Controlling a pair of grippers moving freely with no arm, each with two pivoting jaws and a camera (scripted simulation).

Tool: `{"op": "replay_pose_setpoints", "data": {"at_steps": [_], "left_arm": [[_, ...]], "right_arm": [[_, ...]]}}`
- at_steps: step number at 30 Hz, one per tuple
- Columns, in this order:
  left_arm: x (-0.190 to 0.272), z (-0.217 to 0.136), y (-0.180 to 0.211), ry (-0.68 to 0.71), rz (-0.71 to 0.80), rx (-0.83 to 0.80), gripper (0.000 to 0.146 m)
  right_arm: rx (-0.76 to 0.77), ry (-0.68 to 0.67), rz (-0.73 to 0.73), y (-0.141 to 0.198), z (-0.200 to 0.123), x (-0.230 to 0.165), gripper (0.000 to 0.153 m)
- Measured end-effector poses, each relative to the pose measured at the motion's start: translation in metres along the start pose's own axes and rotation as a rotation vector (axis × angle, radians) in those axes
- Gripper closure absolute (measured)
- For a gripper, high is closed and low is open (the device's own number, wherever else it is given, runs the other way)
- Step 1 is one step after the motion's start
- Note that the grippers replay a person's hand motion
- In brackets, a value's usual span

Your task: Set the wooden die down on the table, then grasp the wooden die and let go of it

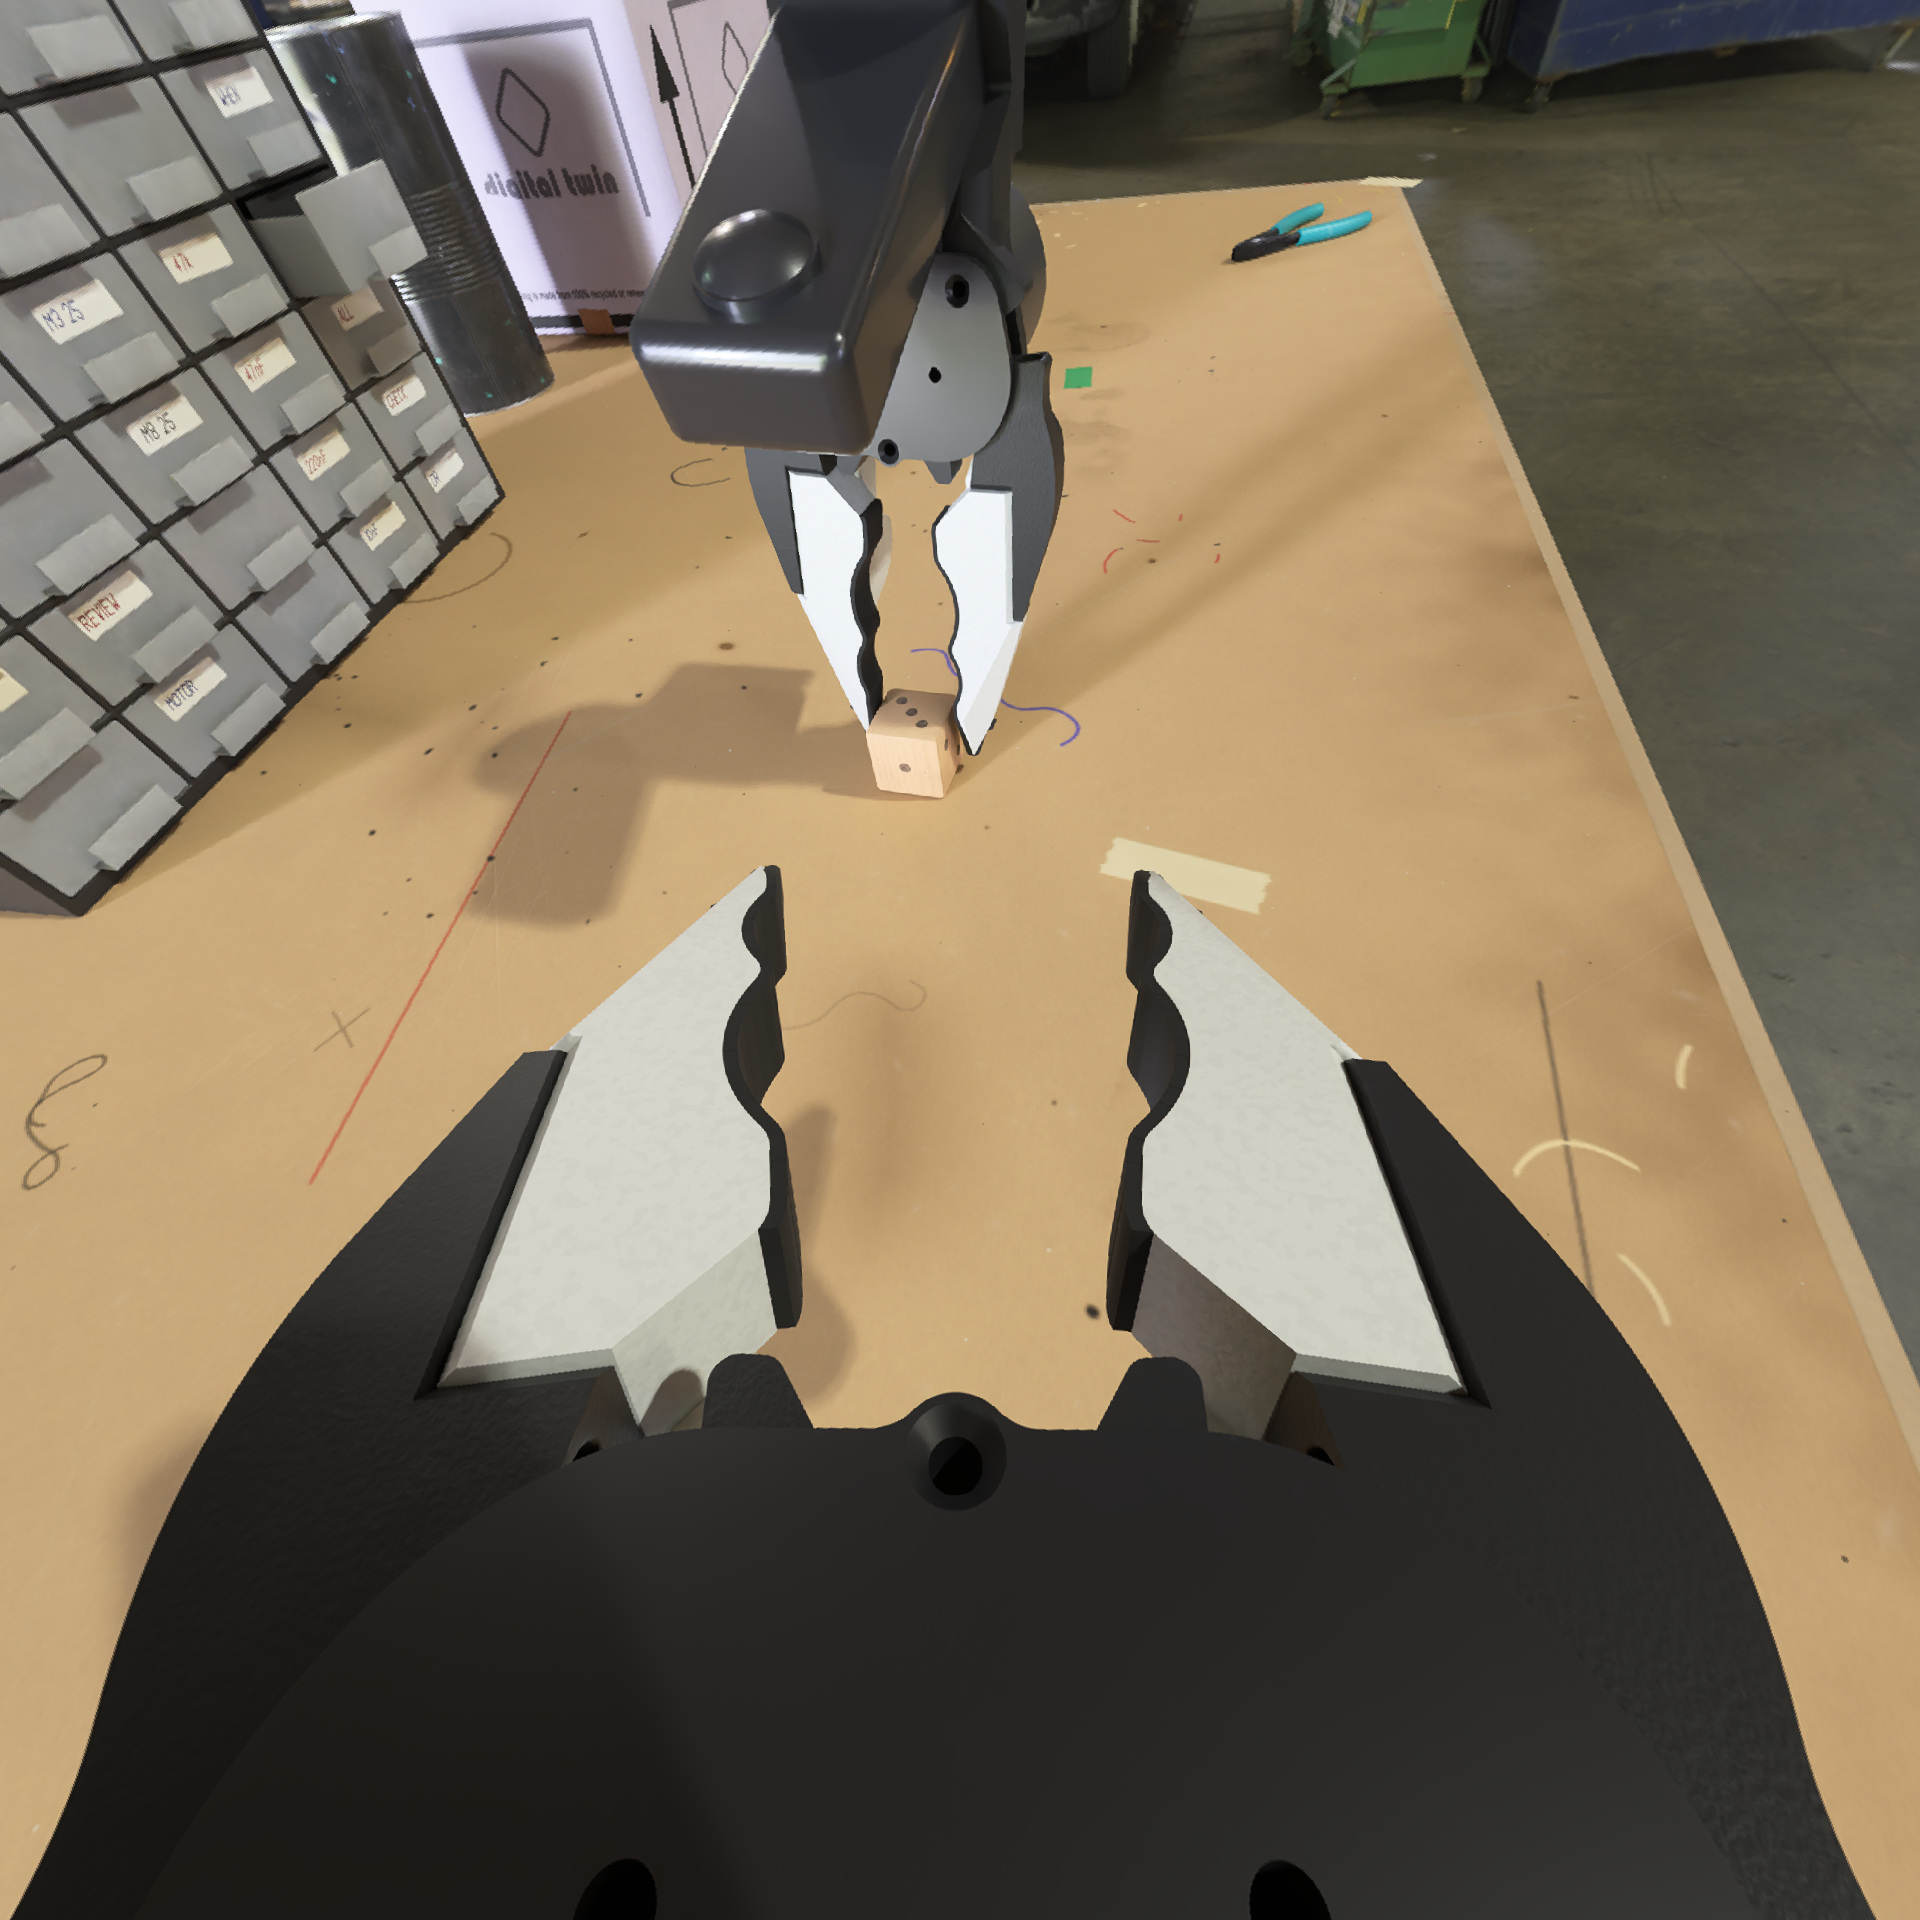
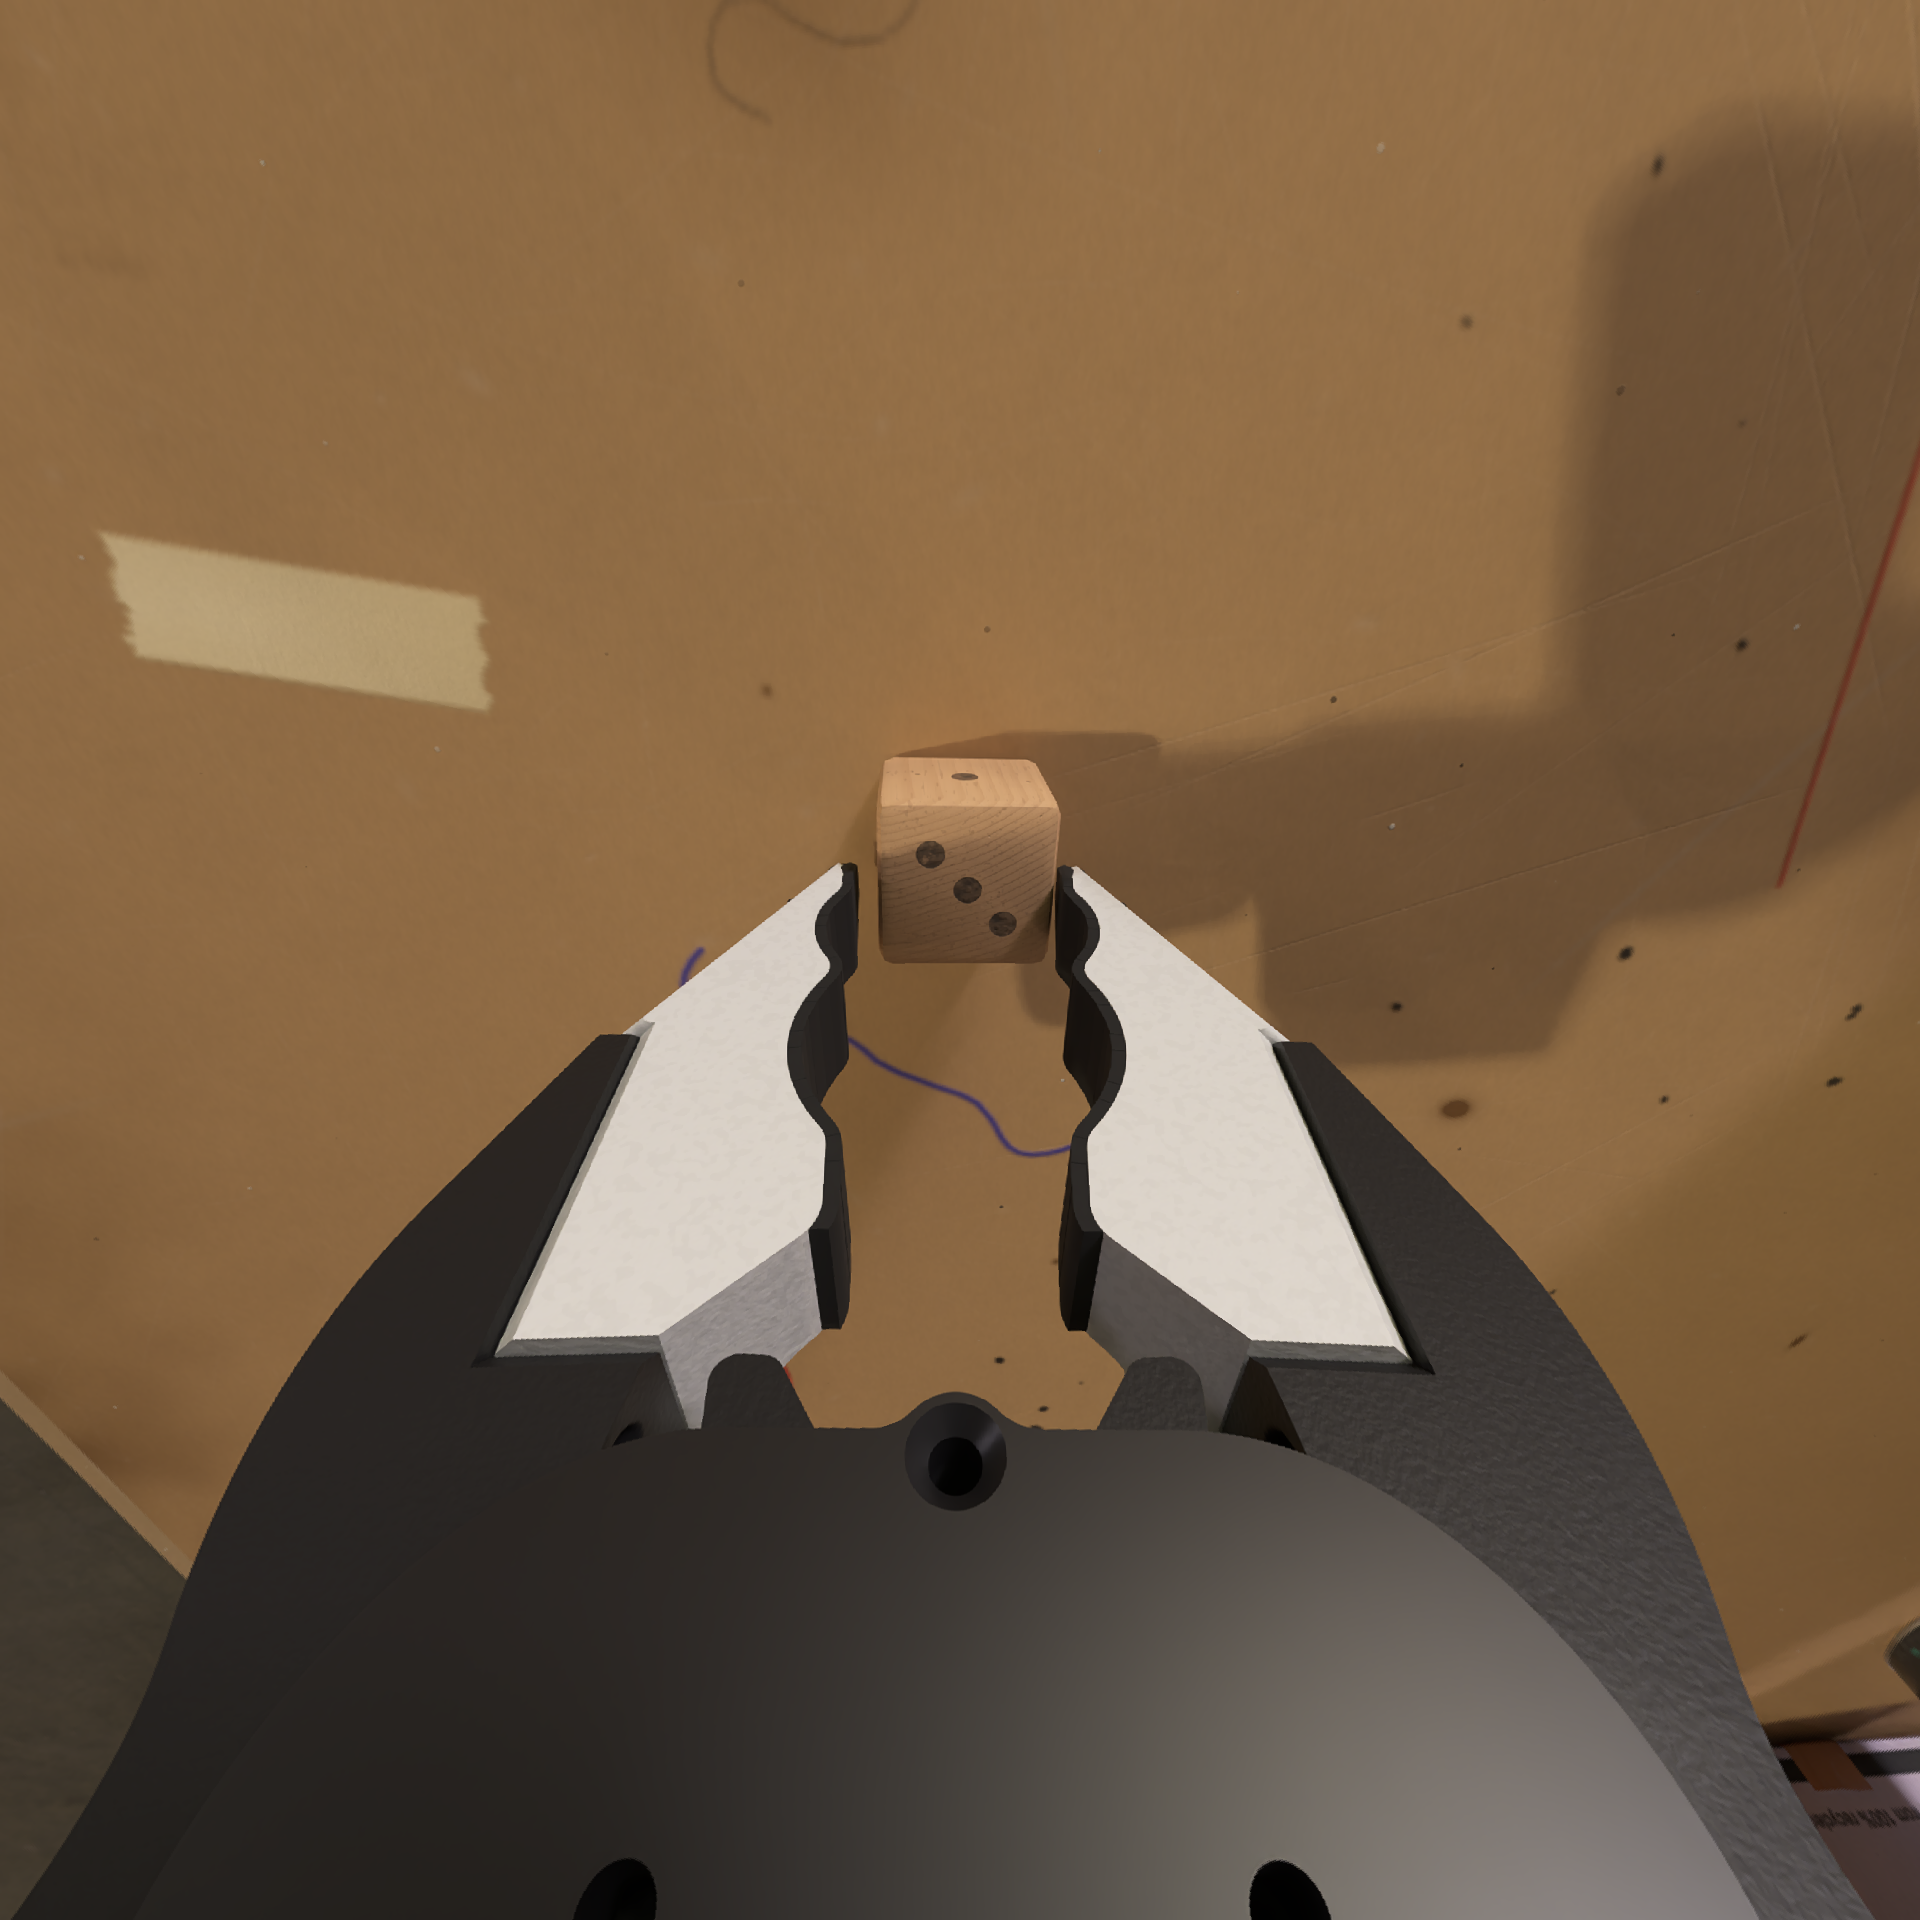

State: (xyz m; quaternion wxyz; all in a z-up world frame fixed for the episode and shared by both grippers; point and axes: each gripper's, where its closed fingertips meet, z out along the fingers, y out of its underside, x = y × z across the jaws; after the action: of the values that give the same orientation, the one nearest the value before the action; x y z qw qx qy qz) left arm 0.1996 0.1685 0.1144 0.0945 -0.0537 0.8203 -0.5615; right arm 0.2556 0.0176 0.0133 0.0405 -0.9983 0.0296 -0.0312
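Note:
The wooden die (image 1: 911, 750) rests on the brown table (image 1: 1299, 675), its three-pip face up. In the right wrist view the die (image 2: 966, 862) sits between my right gripper's (image 2: 956, 878) fingertips. The jaws stand slightly wider than the die, with a thin gap on the left side and the right pad at its edge. The right gripper (image 1: 920, 732) also shows in the left wrist view, pointing down over the die. My left gripper (image 1: 956, 878) is open and empty, low over the table, a short way in front of the die.
A grey parts-drawer cabinet (image 1: 187, 468) stands at the left, with a dark metal can (image 1: 457, 270) and a white box (image 1: 561, 156) behind it. Teal-handled pliers (image 1: 1304, 231) lie far right. A tape strip (image 1: 1184, 873) lies near the left gripper. The table edge (image 1: 1621, 665) runs along the right.

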Motion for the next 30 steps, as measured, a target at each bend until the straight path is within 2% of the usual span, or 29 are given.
{"op": "replay_pose_setpoints", "data": {"at_steps": [10,14,30], "left_arm": [[0.002,0.0,0.002,0.002,0.005,0.0,0.08],[0.003,0.0,0.001,0.005,0.007,0.0,0.08],[0.007,0.0,0.007,0.01,0.028,-0.027,0.08]], "right_arm": [[-0.026,0.015,-0.005,0.009,0.0,0.002,0.112],[-0.028,0.017,-0.003,0.009,0.003,0.002,0.12],[-0.021,0.013,0.012,0.004,0.004,0.003,0.12]]}}
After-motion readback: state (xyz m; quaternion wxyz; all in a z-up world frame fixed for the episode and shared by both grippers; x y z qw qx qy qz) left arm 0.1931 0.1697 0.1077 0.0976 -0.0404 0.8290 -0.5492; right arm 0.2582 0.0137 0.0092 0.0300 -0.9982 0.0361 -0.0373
